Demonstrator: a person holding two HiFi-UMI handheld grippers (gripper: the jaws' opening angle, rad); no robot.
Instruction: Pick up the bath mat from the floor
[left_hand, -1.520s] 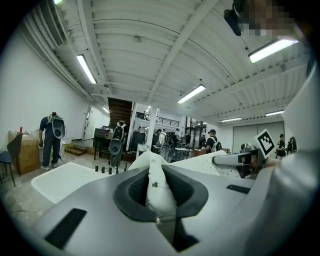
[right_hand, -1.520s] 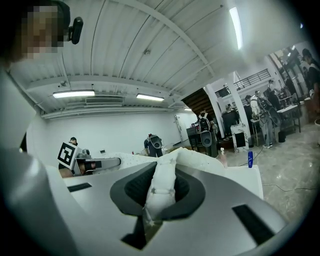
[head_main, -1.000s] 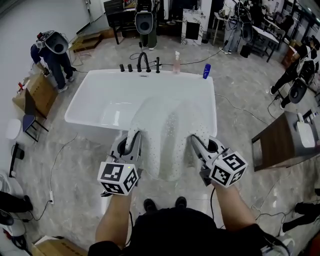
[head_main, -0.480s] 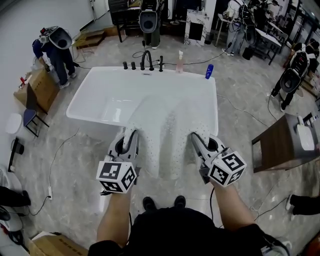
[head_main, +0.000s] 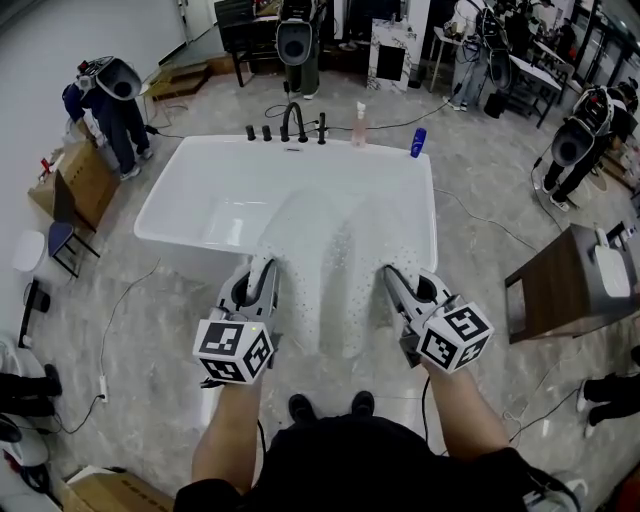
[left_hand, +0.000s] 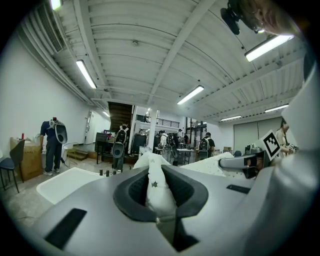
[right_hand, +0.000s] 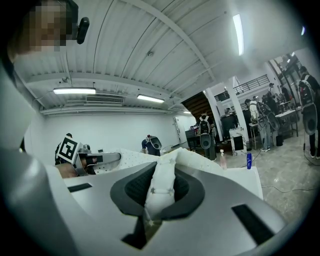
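In front of the white bathtub (head_main: 430, 210), the left gripper (head_main: 264, 268) and right gripper (head_main: 391, 274) each pinch a near corner of the white dotted bath mat (head_main: 335, 265), held off the floor (head_main: 150, 330) and draped over the bathtub's near rim; black taps (head_main: 290, 122) stand on its far rim

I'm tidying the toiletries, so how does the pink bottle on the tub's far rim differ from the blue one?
The pink bottle is taller and slimmer; the blue bottle is shorter and stubbier. The pink bottle is pale; the blue bottle is deep, solid blue. The pink bottle stands beside the black faucet; the blue bottle stands nearer the right corner of the bathtub. Both stand upright on the rim.
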